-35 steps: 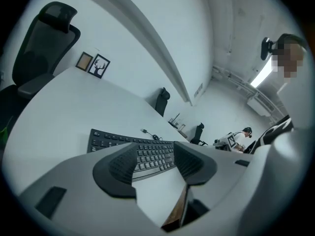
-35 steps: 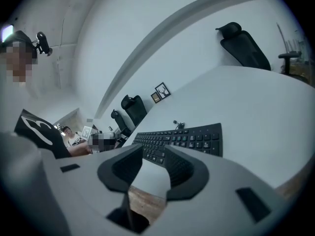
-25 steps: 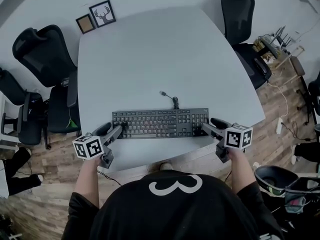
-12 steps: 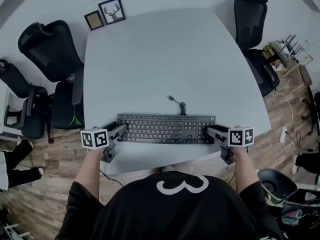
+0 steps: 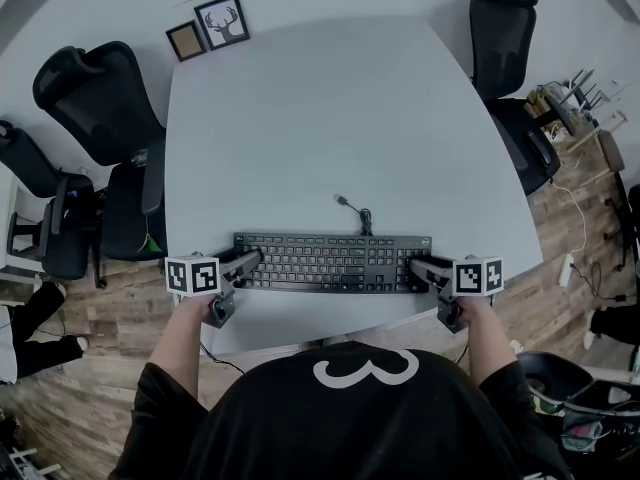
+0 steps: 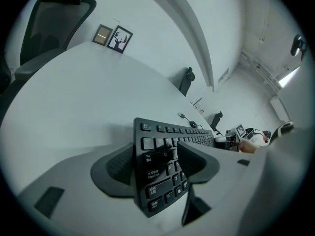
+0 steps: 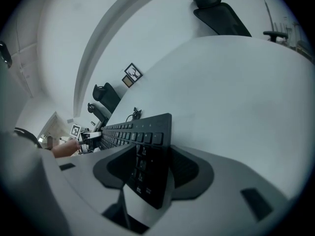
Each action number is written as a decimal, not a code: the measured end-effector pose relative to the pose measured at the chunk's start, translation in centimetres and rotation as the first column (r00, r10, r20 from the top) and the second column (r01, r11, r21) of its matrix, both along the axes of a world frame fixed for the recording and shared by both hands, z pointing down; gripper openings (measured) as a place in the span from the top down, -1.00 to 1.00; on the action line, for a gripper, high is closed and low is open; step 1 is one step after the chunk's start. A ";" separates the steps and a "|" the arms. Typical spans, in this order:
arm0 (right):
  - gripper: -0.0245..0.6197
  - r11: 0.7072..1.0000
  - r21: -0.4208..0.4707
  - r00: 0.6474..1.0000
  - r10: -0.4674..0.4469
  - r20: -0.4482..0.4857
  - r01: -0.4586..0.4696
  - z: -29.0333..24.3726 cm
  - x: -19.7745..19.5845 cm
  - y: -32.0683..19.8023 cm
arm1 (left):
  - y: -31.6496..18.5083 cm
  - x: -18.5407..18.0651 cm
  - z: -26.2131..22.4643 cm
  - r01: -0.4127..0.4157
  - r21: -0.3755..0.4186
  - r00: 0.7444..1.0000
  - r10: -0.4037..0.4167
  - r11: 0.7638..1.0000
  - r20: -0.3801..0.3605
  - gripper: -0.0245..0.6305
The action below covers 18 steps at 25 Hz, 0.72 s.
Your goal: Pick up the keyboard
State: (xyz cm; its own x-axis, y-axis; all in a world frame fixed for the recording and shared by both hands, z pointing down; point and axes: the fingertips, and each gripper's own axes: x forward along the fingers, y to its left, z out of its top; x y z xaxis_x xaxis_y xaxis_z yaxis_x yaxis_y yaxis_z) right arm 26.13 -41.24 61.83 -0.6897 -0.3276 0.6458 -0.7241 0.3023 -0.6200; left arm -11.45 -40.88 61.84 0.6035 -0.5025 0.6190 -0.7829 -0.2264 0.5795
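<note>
A black full-size keyboard [image 5: 330, 262] lies flat, keys up, on the pale grey table [image 5: 300, 118], near its front edge and parallel to it; its thin cable [image 5: 355, 211] curls out from the back edge.

Key legends on the keyboard [image 5: 325, 263] are too small to be read in the head view. The chair [image 5: 25, 173] at far left is clipped by the edge. The cable [image 5: 358, 213] plug cannot be made out.

The flat black plastic keyboard [image 5: 325, 262] looked matt; the pale grey table [image 5: 320, 118] had a smooth, matt top; the brown plank floor [image 5: 90, 398] showed wood grain; the black office chair [image 5: 90, 98] looked fabric-covered.
</note>
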 end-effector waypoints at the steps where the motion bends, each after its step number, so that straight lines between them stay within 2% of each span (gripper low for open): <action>1: 0.29 1.000 0.000 1.000 0.003 0.002 -0.003 0.0 0.0 0.0 | 0.0 -0.1 0.0 0.003 -0.010 1.000 -0.003 1.000 -0.002 0.11; 6: 0.33 1.000 -0.011 1.000 0.016 0.020 -0.016 0.1 0.1 -0.2 | -0.1 -0.3 0.1 0.021 -0.061 0.998 -0.024 0.998 -0.050 0.25; 11: 0.37 0.999 -0.042 0.999 0.015 0.041 -0.013 0.2 0.1 -0.2 | 0.0 -0.4 0.2 0.024 -0.069 0.998 -0.028 0.997 -0.058 0.27; 18: 0.39 0.999 -0.039 0.998 0.034 0.051 -0.032 0.1 0.1 -0.1 | -0.1 -0.5 0.3 0.049 -0.076 0.997 -0.053 0.996 -0.063 0.28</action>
State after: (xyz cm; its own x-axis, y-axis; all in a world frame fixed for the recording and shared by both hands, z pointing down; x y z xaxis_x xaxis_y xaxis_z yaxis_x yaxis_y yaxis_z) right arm 26.22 -41.35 61.97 -0.7121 -0.3259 0.6219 -0.6996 0.2542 -0.6678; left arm -11.94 -40.97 62.16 0.6184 -0.4881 0.6160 -0.7525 -0.1418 0.6431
